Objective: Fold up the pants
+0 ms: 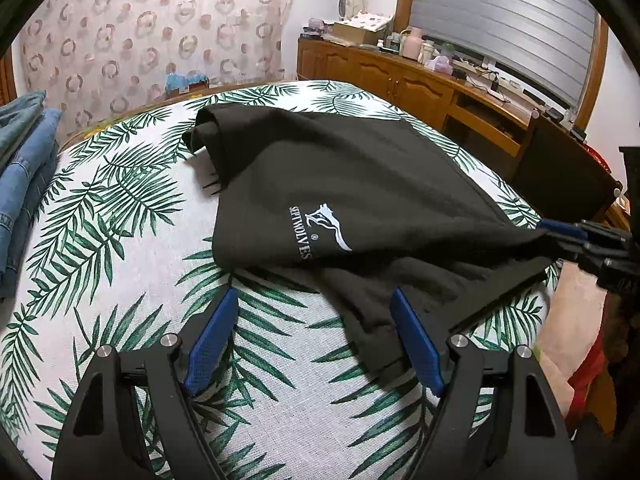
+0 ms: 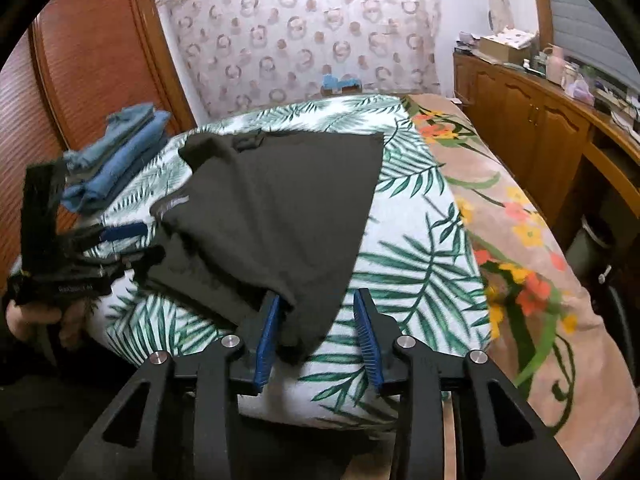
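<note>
Both my tongs stand apart, left gripper (image 1: 314, 340) beside and right gripper (image 2: 316, 332) w/ jaws around the folded black cotton pants (image 1: 360, 184) corner, prob letting the fold settle on the leaf-print sheet (image 1: 120, 240).

We see a leaf-print cover (image 1: 120, 208) spread over the bed, with a floral blanket (image 2: 532, 264) running along its right edge. A stack of folded blue jeans (image 1: 24, 168) sits at the cover's far-left corner. Behind the bed hangs a curtain (image 1: 152, 20) printed with rings. A wooden cabinet (image 1: 404, 80) lines the right wall, its top crowded with a cardboard box (image 1: 352, 30), a pink jug (image 1: 412, 42) and what may be small bottles. We note a wooden wardrobe (image 2: 92, 52) at left.
</note>
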Demonstrator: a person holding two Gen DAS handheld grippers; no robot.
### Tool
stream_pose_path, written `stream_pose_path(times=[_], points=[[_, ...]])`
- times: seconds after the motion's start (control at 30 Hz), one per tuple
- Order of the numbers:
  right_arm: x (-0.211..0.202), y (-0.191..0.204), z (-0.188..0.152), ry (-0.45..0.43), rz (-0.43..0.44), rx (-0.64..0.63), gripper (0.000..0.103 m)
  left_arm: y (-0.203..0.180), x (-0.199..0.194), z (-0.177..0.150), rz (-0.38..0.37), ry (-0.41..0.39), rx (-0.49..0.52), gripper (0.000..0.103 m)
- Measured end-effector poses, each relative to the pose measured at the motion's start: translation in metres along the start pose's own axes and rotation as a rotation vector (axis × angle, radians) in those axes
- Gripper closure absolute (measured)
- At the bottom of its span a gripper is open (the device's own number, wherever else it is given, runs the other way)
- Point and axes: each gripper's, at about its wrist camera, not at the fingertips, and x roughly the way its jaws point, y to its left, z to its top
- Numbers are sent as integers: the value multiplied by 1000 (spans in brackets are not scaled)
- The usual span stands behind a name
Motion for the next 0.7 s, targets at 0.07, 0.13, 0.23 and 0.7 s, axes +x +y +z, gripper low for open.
stream_pose_path(times=[0.07, 0.13, 0.23, 0.7], points=[[-3, -2, 1, -12, -6, 6, 59, -1, 0, 0, 3, 2, 8, 22], [-7, -3, -6, -19, -20, -4, 57, -3, 1, 0, 12, 7, 20, 21], [-5, 1, -10, -8, -38, -26, 56, -5, 3, 1, 24, 11, 29, 21], [-6, -5, -12, 25, -12, -44, 51, 5, -13, 4, 4, -26, -18, 21]])
